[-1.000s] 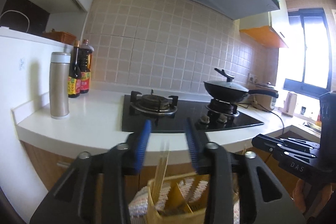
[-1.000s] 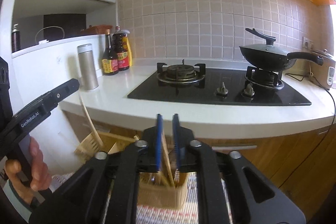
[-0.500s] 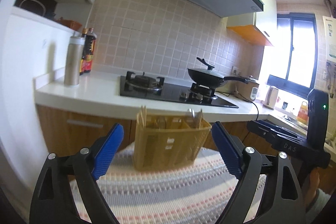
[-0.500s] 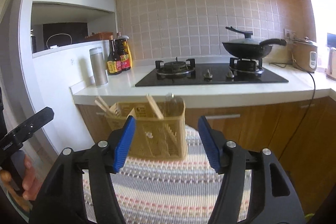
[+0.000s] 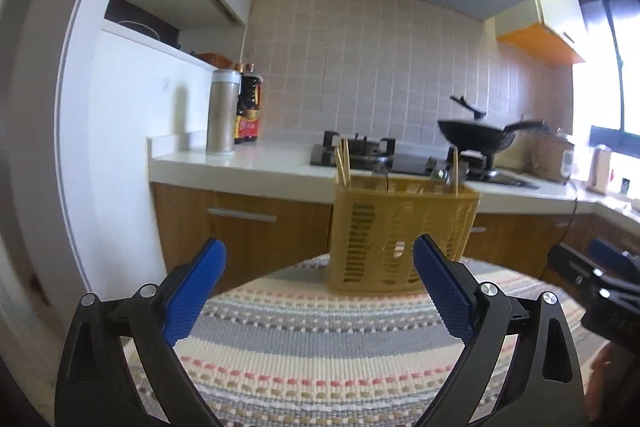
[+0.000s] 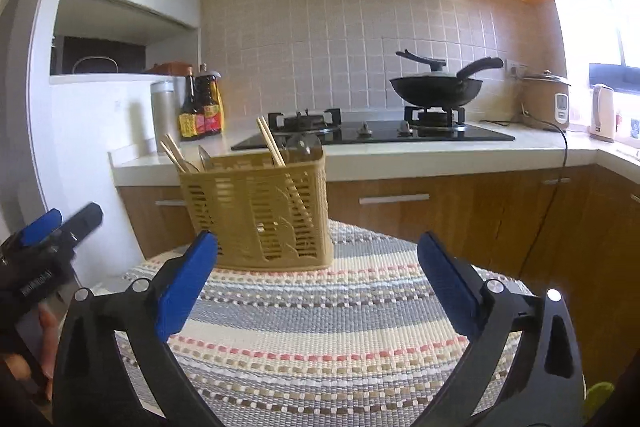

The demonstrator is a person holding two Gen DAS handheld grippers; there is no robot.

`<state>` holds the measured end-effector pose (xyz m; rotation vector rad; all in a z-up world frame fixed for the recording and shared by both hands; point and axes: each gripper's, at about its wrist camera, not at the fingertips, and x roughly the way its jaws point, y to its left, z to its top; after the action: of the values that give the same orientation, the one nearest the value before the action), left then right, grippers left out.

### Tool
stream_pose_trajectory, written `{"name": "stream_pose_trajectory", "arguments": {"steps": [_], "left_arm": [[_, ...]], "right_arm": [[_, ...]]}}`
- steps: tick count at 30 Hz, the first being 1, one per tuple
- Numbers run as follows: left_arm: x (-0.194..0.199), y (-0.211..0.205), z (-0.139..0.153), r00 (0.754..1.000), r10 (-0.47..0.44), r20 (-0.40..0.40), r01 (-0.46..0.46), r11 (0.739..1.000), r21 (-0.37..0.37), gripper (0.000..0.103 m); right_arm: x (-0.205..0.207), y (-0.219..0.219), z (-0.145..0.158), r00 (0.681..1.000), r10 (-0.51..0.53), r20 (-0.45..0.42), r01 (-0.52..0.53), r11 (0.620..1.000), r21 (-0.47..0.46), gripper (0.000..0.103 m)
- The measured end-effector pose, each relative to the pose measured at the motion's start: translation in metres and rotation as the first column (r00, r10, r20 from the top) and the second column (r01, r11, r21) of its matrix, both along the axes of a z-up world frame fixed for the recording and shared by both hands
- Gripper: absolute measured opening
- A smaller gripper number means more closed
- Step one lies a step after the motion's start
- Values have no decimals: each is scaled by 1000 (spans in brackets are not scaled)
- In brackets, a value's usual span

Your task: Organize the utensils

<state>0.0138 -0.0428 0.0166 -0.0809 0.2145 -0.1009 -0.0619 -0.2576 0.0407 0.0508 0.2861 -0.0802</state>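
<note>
A yellow slotted utensil basket stands on a striped woven mat; it also shows in the right wrist view. Wooden chopsticks and metal utensils stick up from it. My left gripper is open and empty, low over the mat, a short way in front of the basket. My right gripper is open and empty, also in front of the basket. Each gripper shows at the edge of the other's view, the right one and the left one.
Behind the mat runs a white counter over wooden cabinets, with a black gas hob, a wok, sauce bottles and a steel flask. A rice cooker and kettle stand at the right.
Both grippers have opened wide and drawn back and down from above the basket. The chopsticks that were between them now stand in the basket.
</note>
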Motion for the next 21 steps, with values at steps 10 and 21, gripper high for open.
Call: {"name": "stream_pose_trajectory", "arguments": {"steps": [10,21], "left_arm": [[-5,-8,-12,1000,22,5,-22,998,51,95],[3,-12,-20,999,-18,-49,21,998,62,95]], "right_arm": [[16,2,-22,996,11,-87,-13,1000,-18,96],[20,-2,-24,993,-1,-114,0,1000,-12,96]]}}
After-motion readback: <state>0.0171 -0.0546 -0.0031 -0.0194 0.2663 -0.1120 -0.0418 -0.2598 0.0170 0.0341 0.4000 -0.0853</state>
